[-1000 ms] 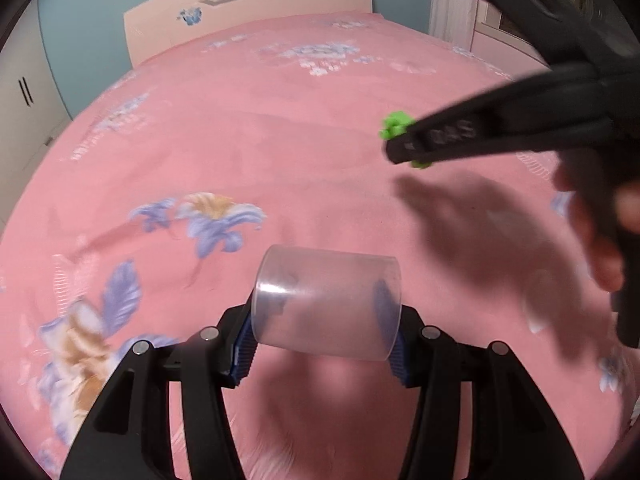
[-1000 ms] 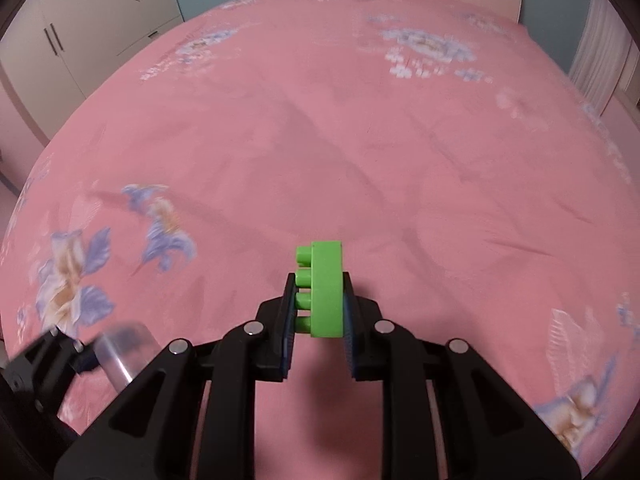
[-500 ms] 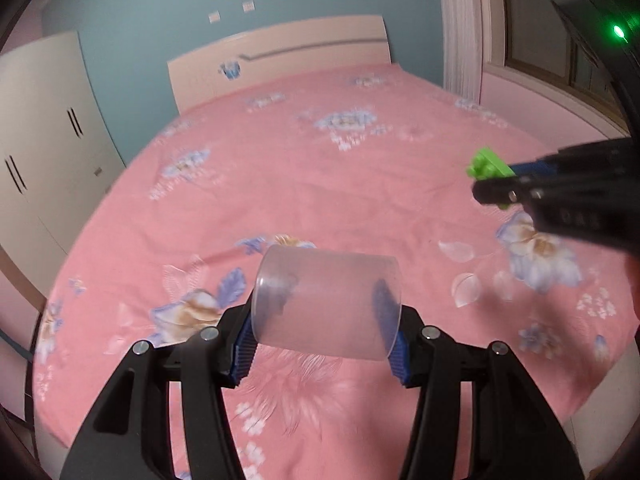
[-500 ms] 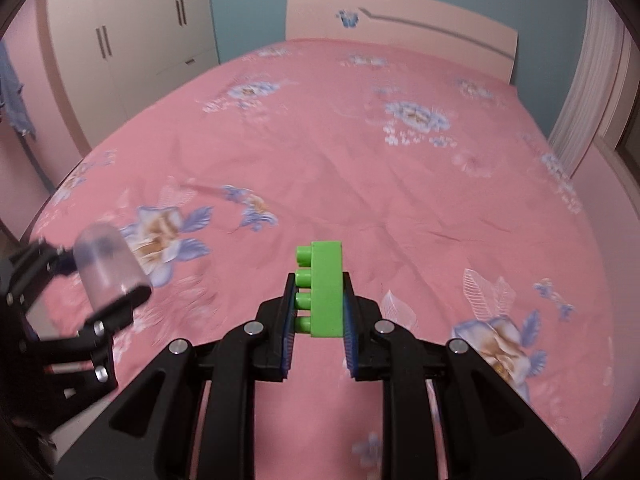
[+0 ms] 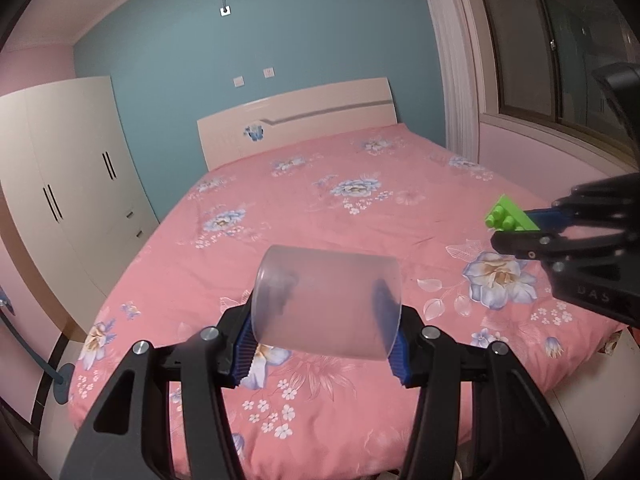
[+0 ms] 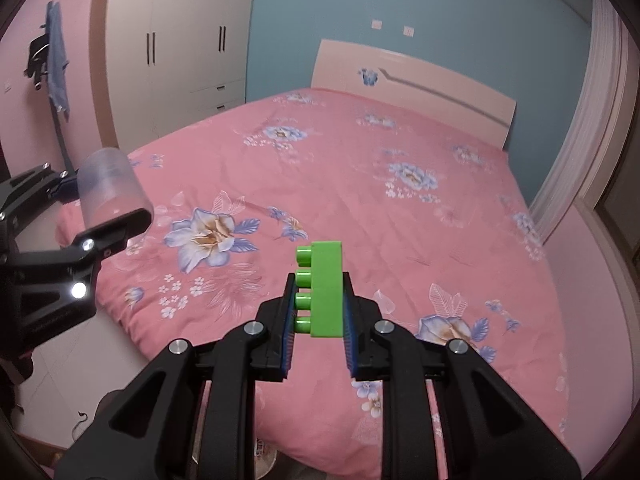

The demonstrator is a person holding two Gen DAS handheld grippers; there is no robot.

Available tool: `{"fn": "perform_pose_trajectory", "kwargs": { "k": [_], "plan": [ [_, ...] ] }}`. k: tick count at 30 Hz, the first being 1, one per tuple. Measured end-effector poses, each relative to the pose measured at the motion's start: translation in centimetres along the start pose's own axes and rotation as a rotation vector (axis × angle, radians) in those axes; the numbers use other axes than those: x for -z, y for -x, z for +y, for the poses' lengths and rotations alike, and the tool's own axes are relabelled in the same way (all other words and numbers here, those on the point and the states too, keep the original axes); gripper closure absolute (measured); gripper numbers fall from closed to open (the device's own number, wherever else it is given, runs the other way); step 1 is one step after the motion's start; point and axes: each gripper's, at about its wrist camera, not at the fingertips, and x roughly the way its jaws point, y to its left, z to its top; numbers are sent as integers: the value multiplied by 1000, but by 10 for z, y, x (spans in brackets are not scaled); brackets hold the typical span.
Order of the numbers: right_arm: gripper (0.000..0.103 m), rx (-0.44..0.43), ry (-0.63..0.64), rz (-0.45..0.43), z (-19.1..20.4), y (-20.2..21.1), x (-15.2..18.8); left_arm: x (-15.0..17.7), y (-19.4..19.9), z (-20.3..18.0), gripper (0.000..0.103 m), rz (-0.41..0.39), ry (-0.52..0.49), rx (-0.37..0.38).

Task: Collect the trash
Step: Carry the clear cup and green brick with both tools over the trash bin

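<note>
Both grippers have pulled back and up from the bed [image 5: 360,208] since a second ago, so the whole mattress, the headboard [image 5: 296,120] and the wardrobe [image 5: 68,184] now show. The left gripper [image 5: 326,322] is clamped on a frosted cup [image 5: 328,300], held sideways between the blue pads [image 5: 244,344] in the air above the foot of the bed. The right gripper [image 6: 318,316] is closed on a green brick [image 6: 326,292], studs pointing left, also off the bed. The two grippers hang apart, side by side, each with its load clear of the pink flowered cover.
</note>
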Motion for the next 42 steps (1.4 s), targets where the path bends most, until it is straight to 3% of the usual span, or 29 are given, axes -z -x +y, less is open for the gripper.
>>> {"fn": "perform_pose_trajectory", "kwargs": {
  "k": [10,18,32,42],
  "plan": [
    [81,5,51,-23,28,45,28,22,52,-2,48,-17,8,0],
    [81,-10,77,0,46,49,54,51,51,0,48,39,11,2],
    [81,-76,68,156,64,-9,116,124,4,-15,48,225,-9,41],
    [81,-146,78,293,89,-65,169,196,-42,-28,48,390,-9,68]
  ]
}}
